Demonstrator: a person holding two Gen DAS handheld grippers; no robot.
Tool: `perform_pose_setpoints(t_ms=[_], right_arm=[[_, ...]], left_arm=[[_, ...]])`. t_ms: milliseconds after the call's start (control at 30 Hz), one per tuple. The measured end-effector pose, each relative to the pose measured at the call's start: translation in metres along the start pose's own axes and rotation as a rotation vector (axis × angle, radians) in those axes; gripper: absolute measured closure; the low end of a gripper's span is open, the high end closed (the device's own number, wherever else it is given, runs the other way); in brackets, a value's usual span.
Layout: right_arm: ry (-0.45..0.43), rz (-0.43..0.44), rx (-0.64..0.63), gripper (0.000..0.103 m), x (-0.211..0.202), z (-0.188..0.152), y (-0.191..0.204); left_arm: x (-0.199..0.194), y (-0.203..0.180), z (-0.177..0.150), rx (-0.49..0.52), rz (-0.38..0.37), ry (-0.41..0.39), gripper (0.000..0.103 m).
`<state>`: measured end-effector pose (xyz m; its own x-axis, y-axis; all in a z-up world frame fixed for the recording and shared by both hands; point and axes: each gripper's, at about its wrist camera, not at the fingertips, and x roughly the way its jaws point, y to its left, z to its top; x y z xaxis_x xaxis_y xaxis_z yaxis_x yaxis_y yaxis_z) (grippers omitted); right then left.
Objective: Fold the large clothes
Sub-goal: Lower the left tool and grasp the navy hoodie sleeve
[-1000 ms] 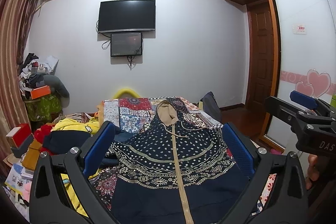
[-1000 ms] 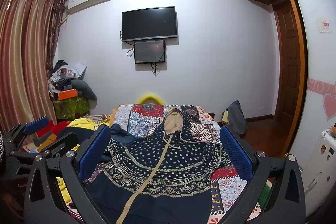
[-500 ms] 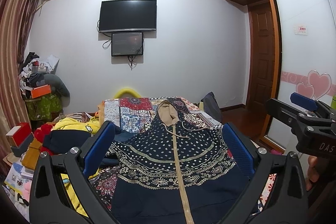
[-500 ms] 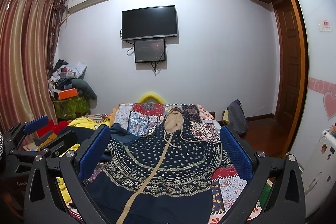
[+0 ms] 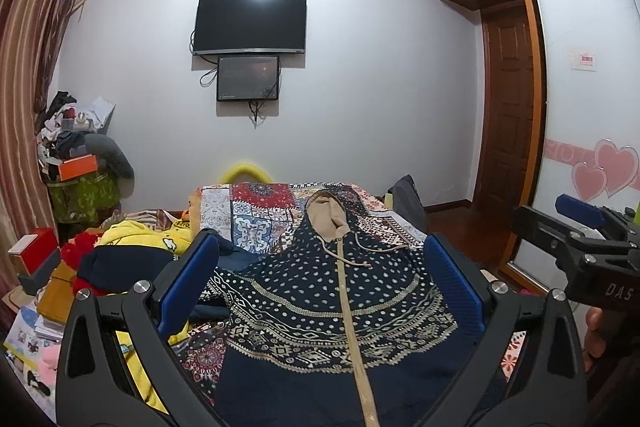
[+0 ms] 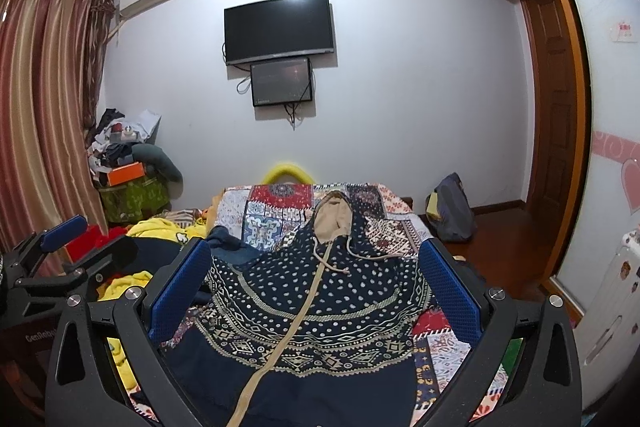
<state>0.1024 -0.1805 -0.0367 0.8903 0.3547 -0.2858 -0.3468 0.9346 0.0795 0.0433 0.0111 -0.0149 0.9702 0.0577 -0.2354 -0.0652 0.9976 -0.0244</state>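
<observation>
A large navy hooded garment (image 5: 320,291) with white dots, patterned bands, a tan hood and a tan front strip lies spread flat on the bed, hood at the far end. It also shows in the right wrist view (image 6: 316,299). My left gripper (image 5: 320,283) is open and empty, held above the garment's near half. My right gripper (image 6: 312,287) is open and empty, also above it. The right gripper shows at the right edge of the left wrist view (image 5: 576,227); the left gripper shows at the left edge of the right wrist view (image 6: 64,247).
The bed has a patchwork quilt (image 6: 272,211). Yellow, red and dark clothes (image 5: 132,247) are piled at its left side. A dark bag (image 6: 452,211) stands on the floor to the right. A cluttered stack (image 5: 76,163) stands by the curtain. A wardrobe door (image 5: 584,107) is at the right.
</observation>
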Motion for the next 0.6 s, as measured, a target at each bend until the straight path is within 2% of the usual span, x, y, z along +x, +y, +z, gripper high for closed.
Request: perform_pose_setpoints(t_ms=[300,467,600], right_arm=[[0.039,-0.004,0.002,0.000,0.072,0.009,0.000],[0.081,0.009,-0.021,0.000,0.121,0.013,0.002],[0.148,0.015,-0.053,0.000,0.167,0.012,-0.002]], left_arm=[[0.069,0.053,0.005,-0.023,0.091,0.033,0.000],[0.123,0.114,0.003,-0.076,0.129,0.143,0.000],[0.168,0.174,-0.006,-0.162,0.120,0.260,0.000]])
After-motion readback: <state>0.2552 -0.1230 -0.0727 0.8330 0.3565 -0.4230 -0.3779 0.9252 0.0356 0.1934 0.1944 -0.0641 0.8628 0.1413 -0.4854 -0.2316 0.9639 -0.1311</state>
